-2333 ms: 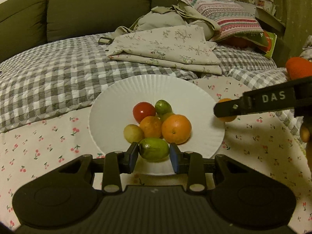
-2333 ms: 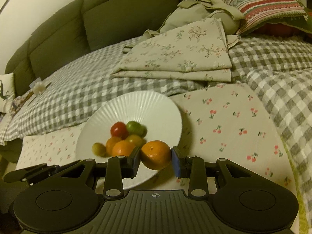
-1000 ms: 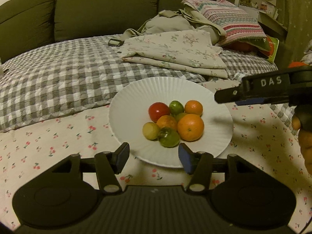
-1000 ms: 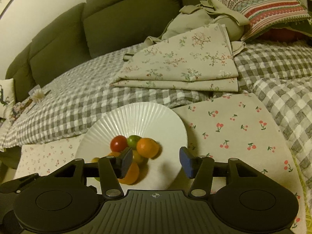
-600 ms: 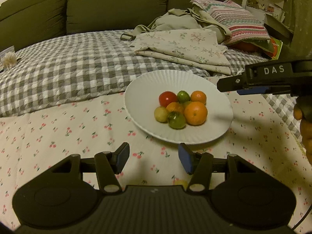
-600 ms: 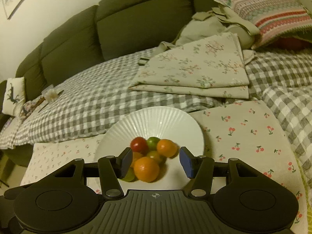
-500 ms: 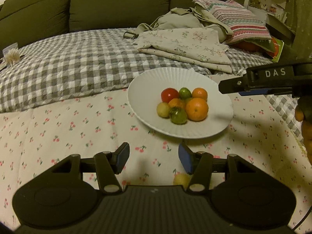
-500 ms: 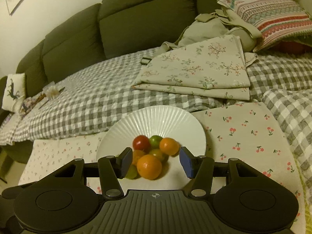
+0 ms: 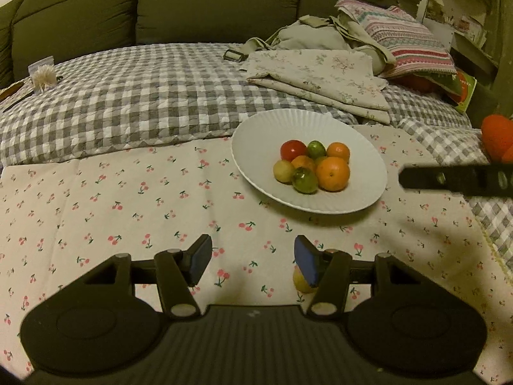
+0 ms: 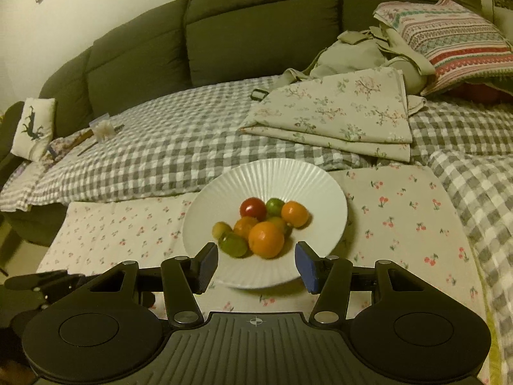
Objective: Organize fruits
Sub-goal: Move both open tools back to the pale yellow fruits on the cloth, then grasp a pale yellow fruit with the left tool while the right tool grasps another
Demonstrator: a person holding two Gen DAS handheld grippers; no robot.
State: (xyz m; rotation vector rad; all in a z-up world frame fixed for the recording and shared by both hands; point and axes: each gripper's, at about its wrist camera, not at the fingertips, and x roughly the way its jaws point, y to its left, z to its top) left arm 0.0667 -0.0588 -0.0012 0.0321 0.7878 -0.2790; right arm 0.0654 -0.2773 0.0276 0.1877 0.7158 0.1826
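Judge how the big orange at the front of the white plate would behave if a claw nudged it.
The big orange is round, so it would probably roll. It touches the green fruit, which might shift too. The white plate dips inward, likely steering it back towards the pile.

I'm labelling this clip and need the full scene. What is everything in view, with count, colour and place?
plate: one, white, on the cherry-print cloth
fruits on plate: seven or eight, red, green, yellow, orange, piled together
loose fruit: one, yellowish, on the cloth, partly hidden by the left gripper's finger
cherry-print cloth: one, cream, in front
checked blanket: one, grey-white, behind
folded floral fabric: one, beige, behind the plate
striped pillow: one, pink, back right
sofa: one, dark green
left gripper: open
right gripper: open
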